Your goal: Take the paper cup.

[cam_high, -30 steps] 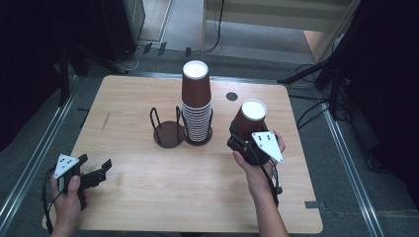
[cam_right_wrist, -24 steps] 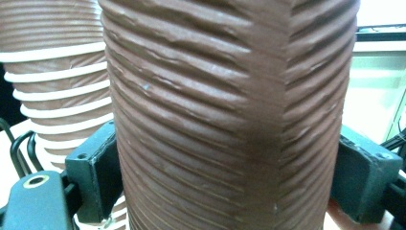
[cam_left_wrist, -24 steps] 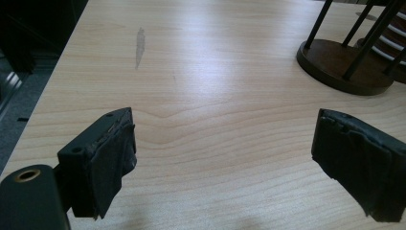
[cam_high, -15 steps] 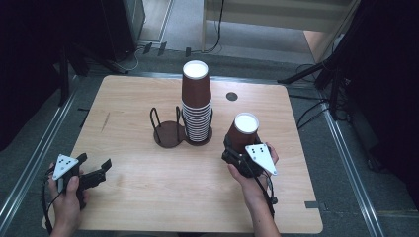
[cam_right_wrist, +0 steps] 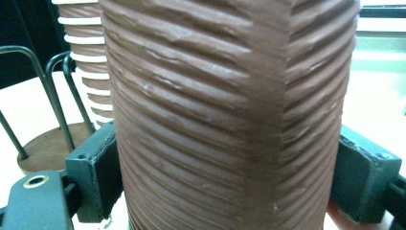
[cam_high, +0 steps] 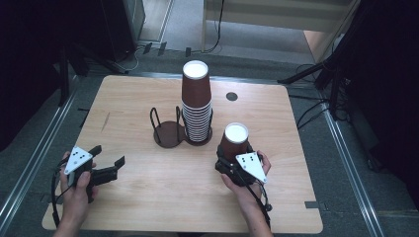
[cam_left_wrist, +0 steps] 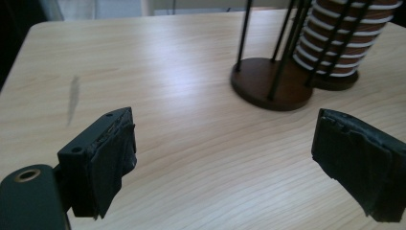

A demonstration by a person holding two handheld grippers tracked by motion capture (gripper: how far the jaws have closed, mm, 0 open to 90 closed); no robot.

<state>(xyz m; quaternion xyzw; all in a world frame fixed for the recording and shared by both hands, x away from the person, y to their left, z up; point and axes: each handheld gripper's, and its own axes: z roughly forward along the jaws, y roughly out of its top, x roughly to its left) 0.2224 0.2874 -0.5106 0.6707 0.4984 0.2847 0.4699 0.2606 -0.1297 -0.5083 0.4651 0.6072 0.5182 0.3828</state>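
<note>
A brown ribbed paper cup (cam_high: 234, 141) stands upside down, its white base up, right of the table's middle. My right gripper (cam_high: 232, 159) is shut on its lower part; in the right gripper view the cup (cam_right_wrist: 230, 110) sits squeezed between both jaws. A tall stack of the same cups (cam_high: 196, 101) stands in a dark wire cup holder (cam_high: 170, 129) at the table's centre; the holder's left bay is empty. My left gripper (cam_high: 107, 160) is near the front left corner, open, jaws wide apart over bare wood (cam_left_wrist: 215, 158).
The wooden table (cam_high: 128, 98) has a small dark round hole (cam_high: 231, 96) at the back right. Metal rails (cam_high: 34, 163) run along the floor on both sides. Dark stands (cam_high: 331, 69) and cables lie beyond the right back corner.
My right gripper has carried the single cup from beside the stack toward the front of the table and lower. The left gripper has stayed where it was, open.
</note>
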